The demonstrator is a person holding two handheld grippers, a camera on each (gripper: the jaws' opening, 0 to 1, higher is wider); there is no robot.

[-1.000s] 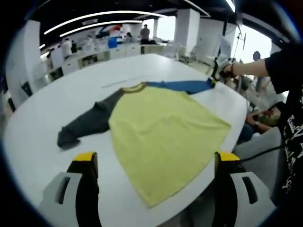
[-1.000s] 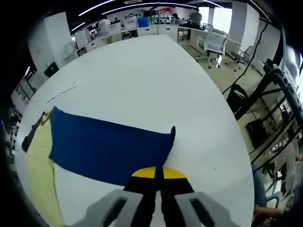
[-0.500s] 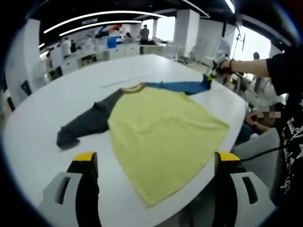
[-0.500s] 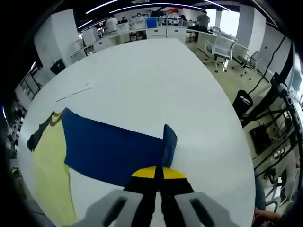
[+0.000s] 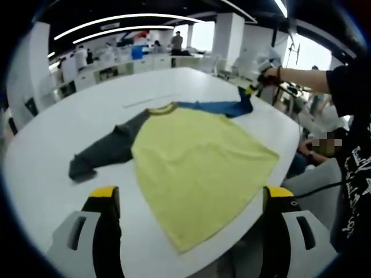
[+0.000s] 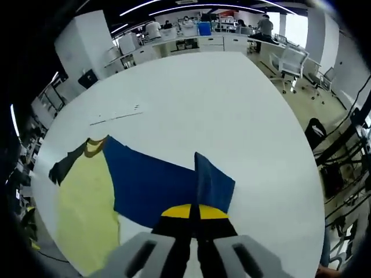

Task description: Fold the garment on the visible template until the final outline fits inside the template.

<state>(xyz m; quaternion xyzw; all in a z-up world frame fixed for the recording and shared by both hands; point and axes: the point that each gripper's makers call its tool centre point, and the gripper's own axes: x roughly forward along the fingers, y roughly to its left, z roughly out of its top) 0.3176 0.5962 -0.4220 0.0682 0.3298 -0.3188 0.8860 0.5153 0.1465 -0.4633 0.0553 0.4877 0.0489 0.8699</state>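
Your left gripper [image 5: 188, 211] hangs low over the near edge of the white table [image 5: 52, 156], its yellow-tipped jaws spread wide and holding nothing. Between and beyond them the shirt [image 5: 197, 162] lies flat on the table: yellow body toward you, olive collar [image 5: 162, 107] at the far end, grey sleeve [image 5: 104, 152] stretched out to the left of the view.

Your right gripper [image 6: 193, 212] has its jaws pressed together on the cuff end of the blue sleeve [image 6: 156, 185]. In the right gripper view the cuff stands up off the table as a raised flap just above the jaw tips, while the remainder of the sleeve runs flat back to the collar. In the left gripper view your right hand [image 5: 268, 75] holds that gripper at the far right, above the table edge, with the blue sleeve rising to it.

A thin line [image 6: 116, 115] shows on the table beyond the collar.
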